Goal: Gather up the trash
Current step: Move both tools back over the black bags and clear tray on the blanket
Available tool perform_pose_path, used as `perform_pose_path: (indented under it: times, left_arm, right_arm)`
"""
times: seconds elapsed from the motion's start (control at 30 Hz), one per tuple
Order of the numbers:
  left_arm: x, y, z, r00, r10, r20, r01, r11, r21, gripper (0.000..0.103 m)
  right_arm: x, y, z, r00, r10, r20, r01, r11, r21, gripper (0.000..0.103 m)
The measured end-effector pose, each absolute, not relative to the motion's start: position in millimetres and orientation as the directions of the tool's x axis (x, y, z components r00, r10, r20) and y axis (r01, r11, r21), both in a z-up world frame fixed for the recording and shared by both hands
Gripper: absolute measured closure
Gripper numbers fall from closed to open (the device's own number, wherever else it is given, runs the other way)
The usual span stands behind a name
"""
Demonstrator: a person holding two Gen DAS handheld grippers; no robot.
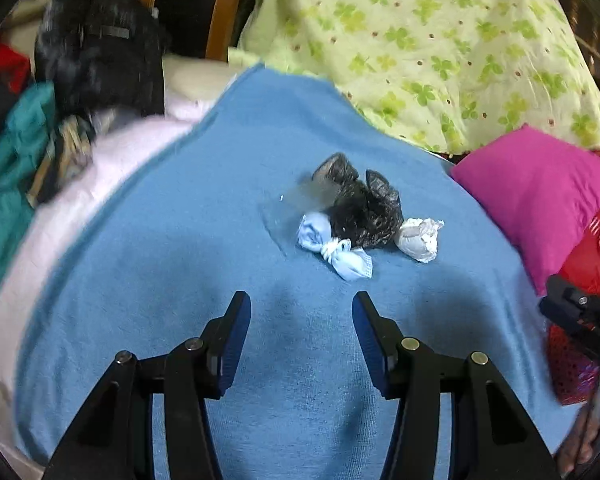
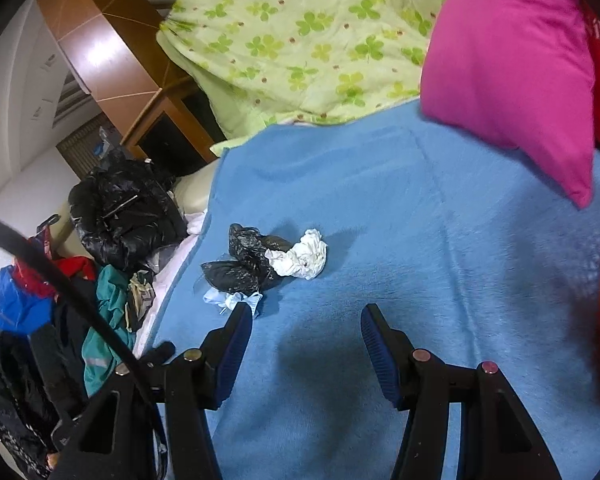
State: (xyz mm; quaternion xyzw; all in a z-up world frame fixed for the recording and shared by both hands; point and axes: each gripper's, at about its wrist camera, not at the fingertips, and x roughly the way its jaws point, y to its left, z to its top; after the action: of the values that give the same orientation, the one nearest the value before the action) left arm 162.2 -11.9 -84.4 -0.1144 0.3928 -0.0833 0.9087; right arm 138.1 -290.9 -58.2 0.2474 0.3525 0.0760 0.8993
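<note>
A small heap of trash lies on the blue blanket (image 1: pixel 220 208): a crumpled black plastic bag (image 1: pixel 360 208), a knotted light-blue face mask (image 1: pixel 334 248) and a white paper wad (image 1: pixel 418 238). My left gripper (image 1: pixel 302 308) stands open just short of the heap, nothing between its fingers. In the right wrist view the same black bag (image 2: pixel 246 260), white wad (image 2: pixel 302 256) and blue mask (image 2: pixel 232 300) lie up and to the left of my open right gripper (image 2: pixel 306 318); its left fingertip sits right by the mask.
A green clover quilt (image 1: pixel 440 40) covers the far side of the bed. A magenta pillow (image 1: pixel 540 200) and a red bag (image 1: pixel 596 248) lie at the right. At the left are a puffy black jacket (image 2: pixel 120 212), teal clothes (image 2: pixel 108 304) and a wooden cabinet (image 2: pixel 100 40).
</note>
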Motion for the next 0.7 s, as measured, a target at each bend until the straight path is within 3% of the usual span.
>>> perform_pose_path:
  times: [0.33,0.7]
  left_arm:
    - [195.1,4.8,-91.2,0.656,-0.238,-0.716,0.018,0.954,-0.3,0.049]
    - [214.5,39.2,-100.1,0.645,-0.092,-0.759,-0.14,0.962,-0.235,0.049]
  right_arm:
    - [187.7,-271.3,-81.2,0.683,0.354,-0.638,0.019,0.865,0.501,0.042]
    - [231.4,-213.3,-90.5,0.616,0.463,-0.637,-0.067,0.837,0.544,0.039]
